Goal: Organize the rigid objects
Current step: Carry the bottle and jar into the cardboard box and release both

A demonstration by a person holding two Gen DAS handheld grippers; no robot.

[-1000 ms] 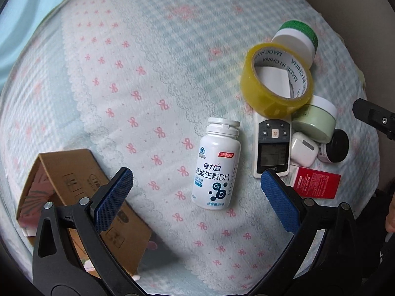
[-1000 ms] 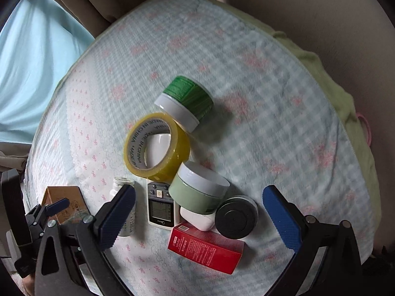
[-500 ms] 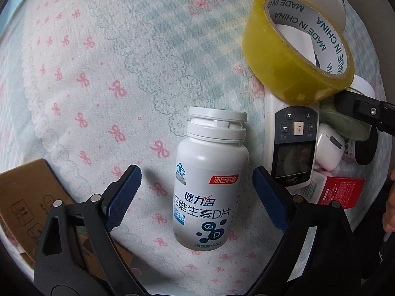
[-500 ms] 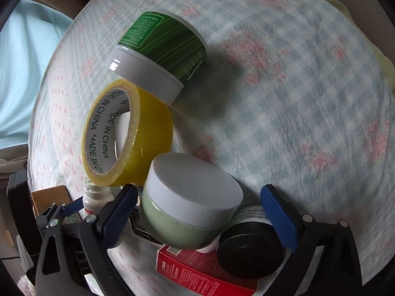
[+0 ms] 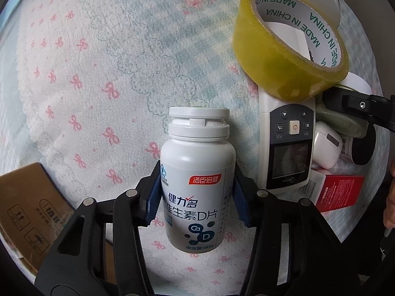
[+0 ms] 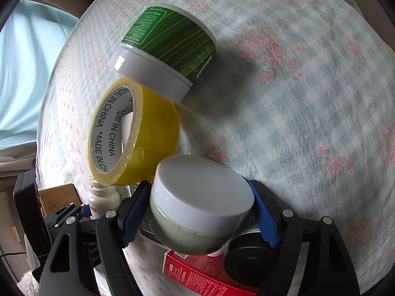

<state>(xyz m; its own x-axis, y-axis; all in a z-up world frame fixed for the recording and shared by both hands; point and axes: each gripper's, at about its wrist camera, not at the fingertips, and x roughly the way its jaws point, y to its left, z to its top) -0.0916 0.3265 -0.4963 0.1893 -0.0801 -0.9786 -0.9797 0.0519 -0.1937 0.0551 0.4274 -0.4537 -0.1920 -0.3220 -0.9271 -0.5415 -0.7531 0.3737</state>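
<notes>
My left gripper is shut on a white vitamin bottle that lies on the patterned bedspread; both blue pads press its sides. My right gripper is shut on a pale green jar with a white lid. Part of the right gripper shows in the left wrist view over that jar. The bottle also shows in the right wrist view, with the left gripper around it.
A yellow tape roll, a green-labelled tub, a white remote, a white earbud case, a black-lidded jar and a red box crowd together. A cardboard box sits at the left.
Both grippers moved down and forward. The left one closed on the vitamin bottle and the right one closed on the pale green jar.
</notes>
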